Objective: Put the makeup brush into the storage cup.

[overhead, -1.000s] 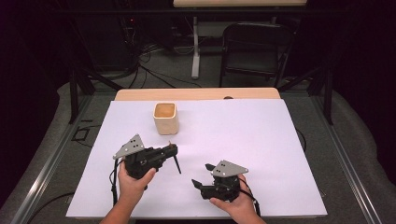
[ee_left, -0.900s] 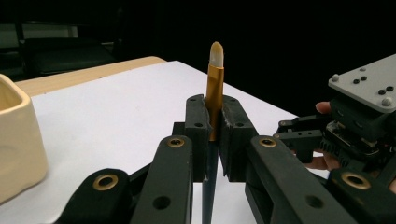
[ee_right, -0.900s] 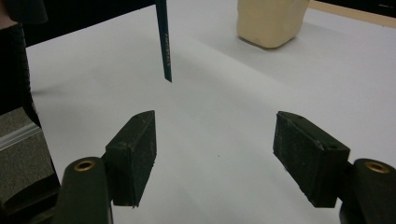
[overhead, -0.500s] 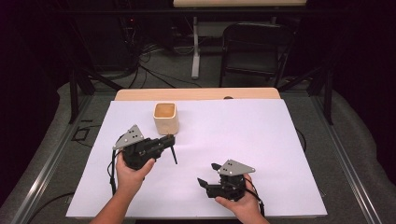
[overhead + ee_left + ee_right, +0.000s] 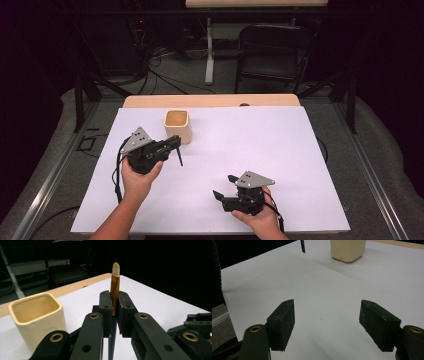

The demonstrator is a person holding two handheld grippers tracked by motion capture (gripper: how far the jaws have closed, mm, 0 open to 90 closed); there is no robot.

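The white sheet (image 5: 260, 150) covers almost all of the table (image 5: 210, 101), and only a wooden strip stays bare along the far edge. I take the cream square cup (image 5: 178, 125) as my landmark. It stands upright on the sheet, near the far edge and toward my left side, and its mouth is open and looks empty inside in the left gripper view (image 5: 37, 315).

My left gripper (image 5: 172, 145) is just in front of the cup, on the near side of it, and the jaws point toward the cup's lower right corner. The jaws are pressed together on a pen (image 5: 115, 290). In the left gripper view the pen stands up between the two pads, with a brown-gold upper part and a pale rounded tip on top, and its dark lower part goes down below the jaws. In the high view this dark part (image 5: 179, 156) hangs down slanted over the sheet, near the cup but not touching it.

My right gripper (image 5: 223, 189) is well apart from the cup, toward the near edge and to the right of it. Its jaws stand wide apart with nothing between them, only bare sheet (image 5: 324, 290). In the right gripper view (image 5: 325, 325) the cup's base (image 5: 348, 250) is far ahead, and the dark end of the pen (image 5: 302, 246) shows just to the left of it.
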